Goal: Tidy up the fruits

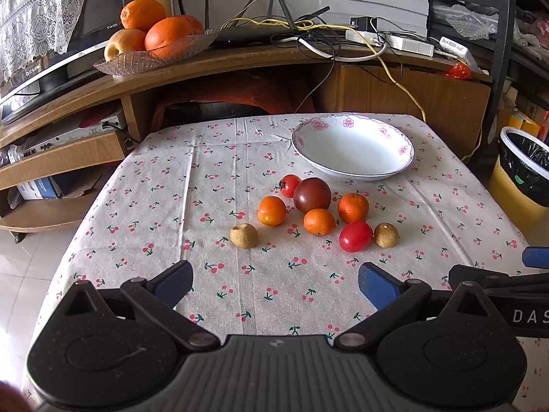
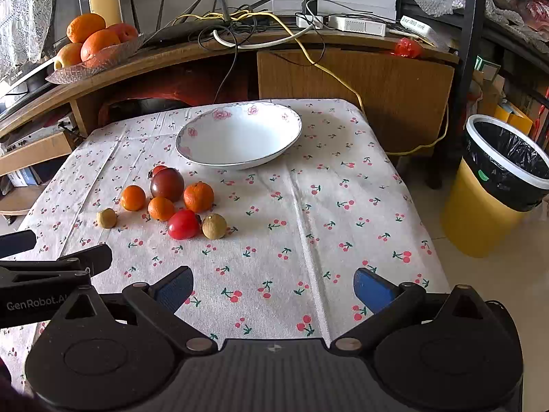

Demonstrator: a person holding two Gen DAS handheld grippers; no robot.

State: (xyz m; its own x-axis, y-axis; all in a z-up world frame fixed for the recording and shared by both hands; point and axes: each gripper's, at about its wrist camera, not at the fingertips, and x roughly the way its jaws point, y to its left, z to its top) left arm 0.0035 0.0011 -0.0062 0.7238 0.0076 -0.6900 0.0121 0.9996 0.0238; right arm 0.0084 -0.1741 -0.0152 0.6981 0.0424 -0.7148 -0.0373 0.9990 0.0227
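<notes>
Red, orange and tan: eight small fruits sit clustered on the cherry-print tablecloth (image 1: 219, 295), just in front of the empty white bowl (image 1: 353, 146).

- Dark purple tomato (image 1: 312, 195) at cluster centre, touching the small red tomato (image 1: 289, 185) behind it.
- Three small oranges, the left one (image 1: 271, 210) slightly apart.
- Oblong red tomato (image 1: 355, 236) nearest the camera, beside a tan longan (image 1: 386, 235); second longan (image 1: 243, 236) off to the left.

Left gripper (image 1: 274, 283) and right gripper (image 2: 272, 285) both hover low over the near cloth, fingers spread wide, holding nothing.

Handling, as judged: all light and round, so likely to roll. Tomatoes look smooth, thin-skinned and bruisable: close gently across the widest part. Oranges look firmer, with grippier peel. Longan shells seem brittle and small; centre the pads carefully.
</notes>
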